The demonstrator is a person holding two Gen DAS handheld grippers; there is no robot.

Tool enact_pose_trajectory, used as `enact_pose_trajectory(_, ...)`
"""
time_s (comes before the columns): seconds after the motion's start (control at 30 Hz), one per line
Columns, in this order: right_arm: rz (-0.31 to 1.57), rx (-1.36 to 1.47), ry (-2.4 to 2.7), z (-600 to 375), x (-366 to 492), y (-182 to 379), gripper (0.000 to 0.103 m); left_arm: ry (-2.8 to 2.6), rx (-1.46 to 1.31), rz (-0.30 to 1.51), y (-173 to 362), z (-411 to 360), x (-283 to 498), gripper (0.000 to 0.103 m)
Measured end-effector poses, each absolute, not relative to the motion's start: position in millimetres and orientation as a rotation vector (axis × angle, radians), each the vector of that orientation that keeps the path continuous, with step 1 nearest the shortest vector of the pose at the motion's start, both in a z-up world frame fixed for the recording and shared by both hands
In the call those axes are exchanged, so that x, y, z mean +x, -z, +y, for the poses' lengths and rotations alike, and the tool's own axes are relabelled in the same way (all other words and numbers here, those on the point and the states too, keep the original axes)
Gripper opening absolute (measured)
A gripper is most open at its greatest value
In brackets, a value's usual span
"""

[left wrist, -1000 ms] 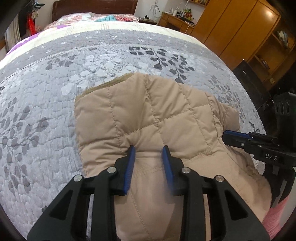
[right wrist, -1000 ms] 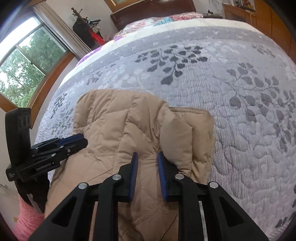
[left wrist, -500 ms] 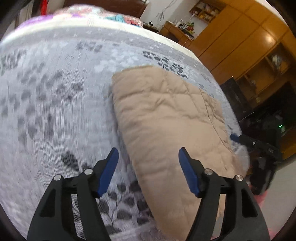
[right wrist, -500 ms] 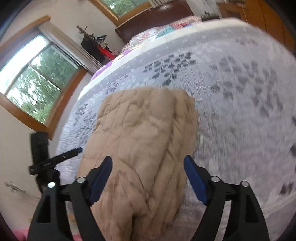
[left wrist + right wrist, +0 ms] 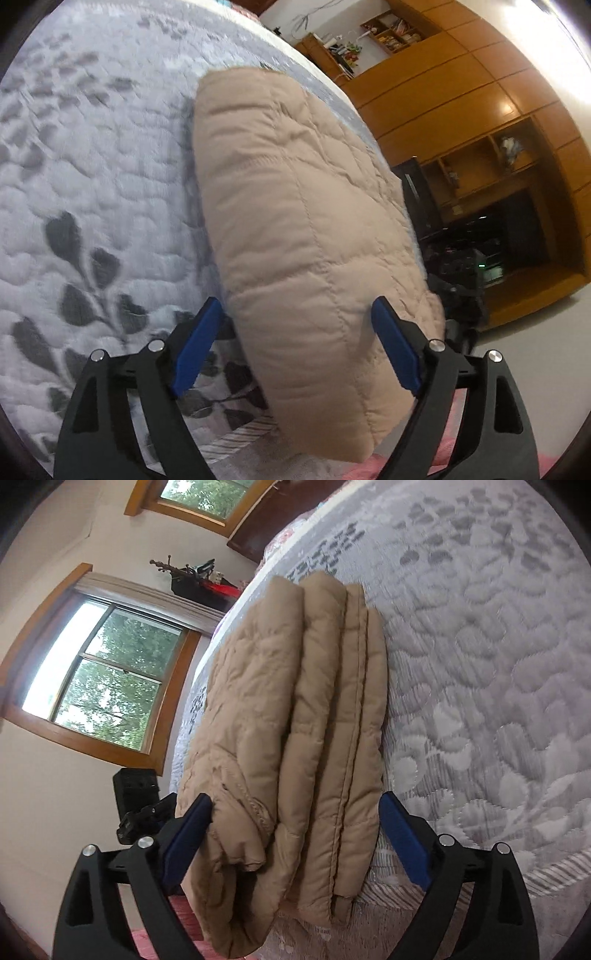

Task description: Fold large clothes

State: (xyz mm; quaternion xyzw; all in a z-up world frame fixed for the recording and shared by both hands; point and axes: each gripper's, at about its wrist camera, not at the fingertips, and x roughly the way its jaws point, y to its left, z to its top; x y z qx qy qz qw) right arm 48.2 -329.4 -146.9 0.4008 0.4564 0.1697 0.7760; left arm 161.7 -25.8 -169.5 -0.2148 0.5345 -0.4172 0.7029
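Note:
A tan quilted jacket (image 5: 295,206) lies folded in a thick bundle on the grey leaf-patterned bed quilt (image 5: 92,184), close to the bed's near edge. My left gripper (image 5: 297,347) straddles one end of the bundle. Its jaws are opening, the blue pads (image 5: 197,347) stand on either side of the jacket, and I see no squeeze on the fabric. In the right wrist view the jacket (image 5: 295,709) shows its stacked folded layers. My right gripper (image 5: 295,834) straddles that end, its jaws also opening wide around it.
Wooden wardrobes and open shelves (image 5: 480,110) stand beyond the bed on the left wrist view's right side. A window (image 5: 103,679) and a coat stand (image 5: 199,576) sit past the bed's other side. The black body of the other gripper (image 5: 135,801) shows at the jacket's left. Pink fabric (image 5: 461,461) lies below the bed's edge.
Both grippers were pinched on the jacket's fabric and have let go. Their jaws spread wide, both wrists rolled, and each moved to an end of the folded bundle.

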Motion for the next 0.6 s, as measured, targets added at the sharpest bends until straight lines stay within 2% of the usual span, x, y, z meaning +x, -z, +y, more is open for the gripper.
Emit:
enact_pose_trajectory(0.23, 1.012, 0.887, -0.399, -319, 67, 165, 0.099, 0.983, -0.539, 1.248, 189, -47, 169, 0.09)
enact_pose_trajectory(0.43, 1.017, 0.817, -0.411, -298, 91, 165, 0.098, 0.982, -0.499, 1.248, 188, -68, 171, 0.095)
enact_pose_trajectory(0.47, 1.017, 0.797, -0.407, -294, 95, 164, 0.096, 0.976, -0.489, 1.242, 187, -70, 169, 0.094)
enact_pose_trajectory(0.5, 1.016, 0.78, -0.403, -291, 97, 162, 0.089, 0.97, -0.478, 1.234, 185, -73, 167, 0.094)
enact_pose_trajectory(0.53, 1.016, 0.779, -0.41, -288, 100, 161, 0.077, 0.965, -0.463, 1.222, 183, -76, 164, 0.087)
enact_pose_trajectory(0.6, 1.011, 0.79, -0.43, -286, 101, 160, 0.064, 0.958, -0.443, 1.196, 178, -75, 162, 0.078)
